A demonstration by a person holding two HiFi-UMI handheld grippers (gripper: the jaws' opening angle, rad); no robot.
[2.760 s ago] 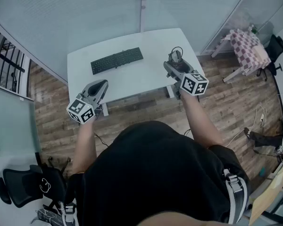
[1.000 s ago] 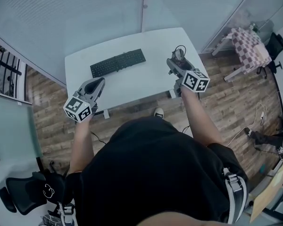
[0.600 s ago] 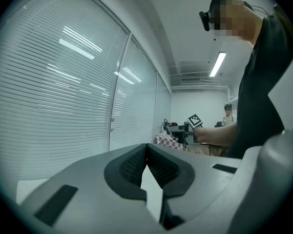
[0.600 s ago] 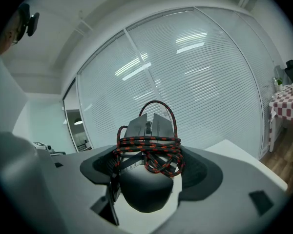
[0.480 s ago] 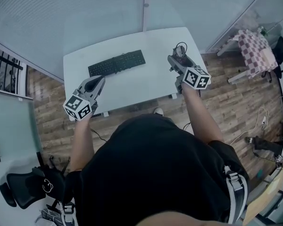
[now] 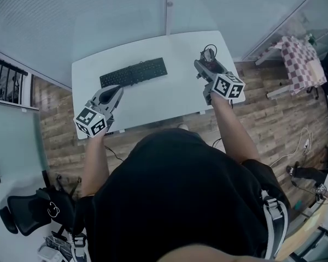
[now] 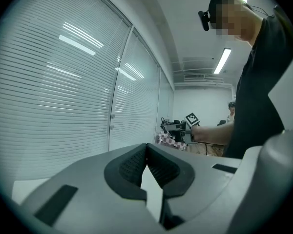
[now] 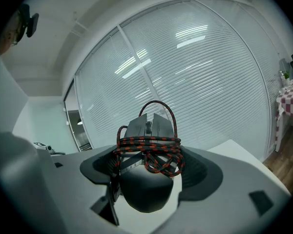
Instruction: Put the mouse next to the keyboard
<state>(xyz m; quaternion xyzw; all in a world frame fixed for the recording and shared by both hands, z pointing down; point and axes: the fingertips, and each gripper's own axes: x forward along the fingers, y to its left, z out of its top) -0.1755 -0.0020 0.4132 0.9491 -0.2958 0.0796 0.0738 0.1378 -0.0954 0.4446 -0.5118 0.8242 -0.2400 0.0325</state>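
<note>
A white table [image 6: 172,94] stands against a wall of blinds [image 6: 98,15] on a wood floor [image 6: 265,116]. The keyboard [image 6: 134,72] lies on the table's far left half.

The right gripper [image 8: 147,172] is clamped on the mouse [image 8: 145,186]. Its jaws press the mouse's two sides, and the red-and-black cord [image 8: 151,150] is wound in loops round the mouse body. In the head view this gripper is over the table's right end, at about 3 o'clock from the keyboard and well apart from it. I cannot tell whether the mouse rests on the table or is held just above it.

The left gripper [image 6: 112,93] hovers at about 7 o'clock from the keyboard, near its front left corner. Its jaws are together at the tips, with nothing between them.

As I judge it, the grasp is made and the rest is not yet done. The mouse has to be carried toward 9 o'clock across the bare tabletop, set down just beside the keyboard's right end and let go. The bundled cord should travel with it.
</note>
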